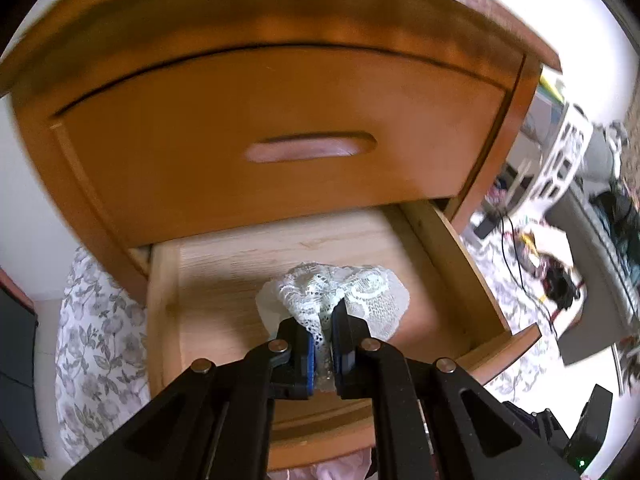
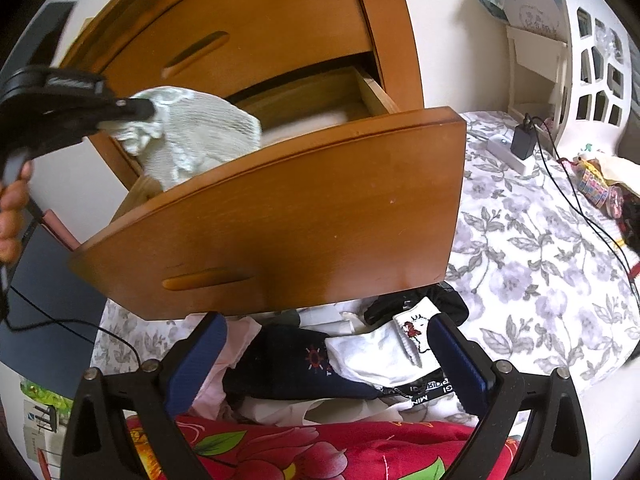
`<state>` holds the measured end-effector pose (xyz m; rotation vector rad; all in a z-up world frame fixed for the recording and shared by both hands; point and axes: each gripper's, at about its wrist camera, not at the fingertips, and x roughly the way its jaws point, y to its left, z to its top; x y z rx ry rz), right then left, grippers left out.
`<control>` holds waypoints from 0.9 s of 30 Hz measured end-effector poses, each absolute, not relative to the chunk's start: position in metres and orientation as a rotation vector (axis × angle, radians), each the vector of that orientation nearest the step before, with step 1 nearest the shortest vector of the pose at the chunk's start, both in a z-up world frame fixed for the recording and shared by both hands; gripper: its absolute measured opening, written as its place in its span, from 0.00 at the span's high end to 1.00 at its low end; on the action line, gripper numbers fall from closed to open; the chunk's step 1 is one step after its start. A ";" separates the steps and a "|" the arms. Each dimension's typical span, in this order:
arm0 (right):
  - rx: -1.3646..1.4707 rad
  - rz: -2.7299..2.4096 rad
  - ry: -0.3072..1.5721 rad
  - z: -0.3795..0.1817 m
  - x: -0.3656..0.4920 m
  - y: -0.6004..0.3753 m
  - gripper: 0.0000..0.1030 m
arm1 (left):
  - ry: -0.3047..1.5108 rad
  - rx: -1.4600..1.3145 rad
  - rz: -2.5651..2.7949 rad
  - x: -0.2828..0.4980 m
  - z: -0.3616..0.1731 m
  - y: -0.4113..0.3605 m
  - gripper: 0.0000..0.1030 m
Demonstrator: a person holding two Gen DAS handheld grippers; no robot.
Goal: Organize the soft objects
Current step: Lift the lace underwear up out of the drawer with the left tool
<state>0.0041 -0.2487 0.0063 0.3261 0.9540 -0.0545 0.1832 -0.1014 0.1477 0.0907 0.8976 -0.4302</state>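
Observation:
My left gripper [image 1: 322, 326] is shut on a pale lace garment [image 1: 352, 294], which hangs over the pulled-out lower drawer [image 1: 240, 256] of a wooden nightstand. The right wrist view shows that same gripper [image 2: 148, 110] from the side, holding the lace garment [image 2: 200, 136] above the open drawer [image 2: 304, 208]. My right gripper [image 2: 326, 354] stands open and still over a pile of soft things: a white sock [image 2: 380, 354], a dark navy garment [image 2: 296, 364], a pink cloth [image 2: 228, 360] and a red flowered fabric [image 2: 320, 448].
The upper drawer [image 1: 256, 136] is closed. A floral sheet [image 2: 540, 264] covers the surface to the right, with a charger and power strip [image 2: 516, 148], cables and a white lattice basket [image 2: 592, 80]. A hand [image 2: 12, 212] grips the left tool's handle.

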 end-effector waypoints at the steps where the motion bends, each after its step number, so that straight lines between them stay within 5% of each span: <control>1: 0.322 -0.057 0.954 0.007 0.004 -0.248 0.01 | 0.876 0.073 -0.421 0.177 0.151 -0.093 0.94; 27: 0.266 -0.083 0.954 0.012 0.001 -0.242 0.01 | 0.555 -0.193 -0.306 0.043 0.208 0.040 0.93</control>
